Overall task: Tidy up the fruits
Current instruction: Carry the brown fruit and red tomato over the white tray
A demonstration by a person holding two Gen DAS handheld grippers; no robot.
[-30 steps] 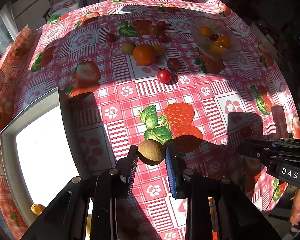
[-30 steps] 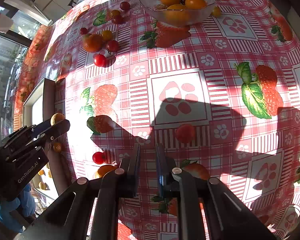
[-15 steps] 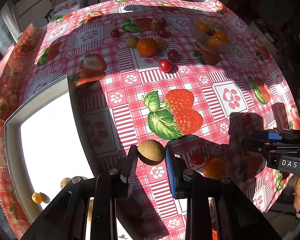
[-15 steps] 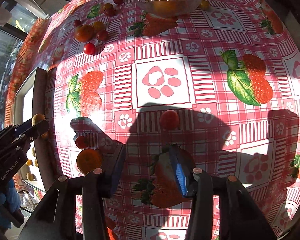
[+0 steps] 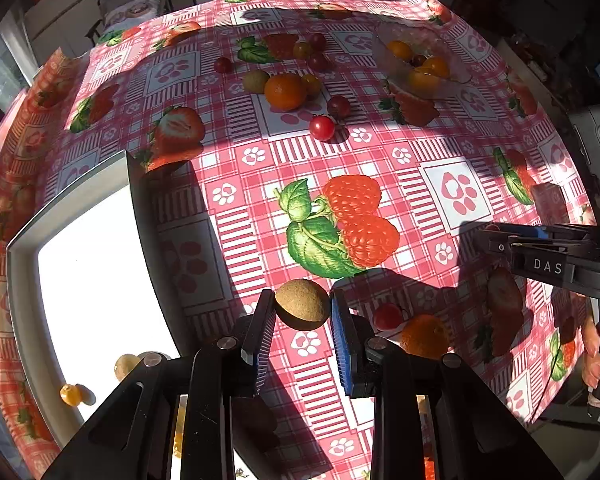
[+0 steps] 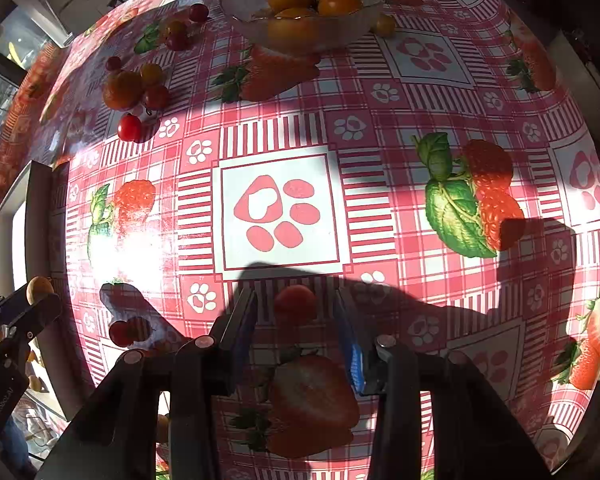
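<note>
Now, left gripper [image 5: 303,322]: fingers pinching a brown kiwi [image 5: 302,309] from both sides, held above the worktop just right of the tray.
Right gripper [image 6: 296,328]: fingers spread wide, a red cherry tomato [image 6: 295,305] lying in shadow between the tips; contact with either finger cannot be told.
Tray [image 5: 20,280]: pale, rectangular, at the left edge of the worktop; a few small yellow and greenish fruits lie in its near corner.
Glass bowl [image 6: 300,20]: at the far side, holding orange fruits.
Loose fruit: an orange [image 5: 285,91] sits among several cherry tomatoes and a green fruit at the far middle; another orange [image 5: 424,337] and a tomato lie in shadow near the left gripper.
Worktop [image 6: 380,120]: covered by a red checked cloth printed with strawberries and paw marks.
</note>
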